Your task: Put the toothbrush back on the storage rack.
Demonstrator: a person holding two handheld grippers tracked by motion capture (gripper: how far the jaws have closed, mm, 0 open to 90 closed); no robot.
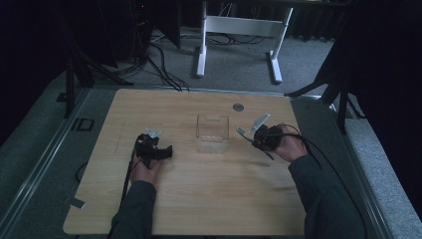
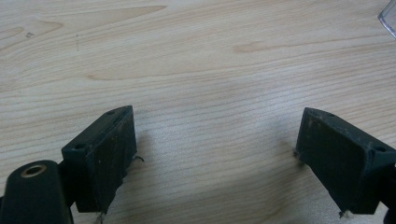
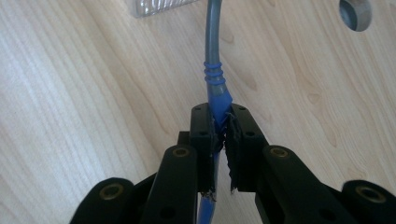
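My right claw (image 3: 219, 135) pinches a blue toothbrush (image 3: 215, 88) by its handle just beside the clear box (image 1: 212, 132) on the desk (image 1: 199, 199), my left claw (image 2: 215, 158) spread and idle, so next I likely carry the brush over the box's rim.

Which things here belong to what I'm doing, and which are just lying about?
In the job:
- toothbrush, blue-handled, clamped in the right gripper
- clear box mid-table, close beside it
- left gripper, jaws open over bare wood

Lying about:
- round grommet in the table
- white desk frame on the floor behind
- floor cables
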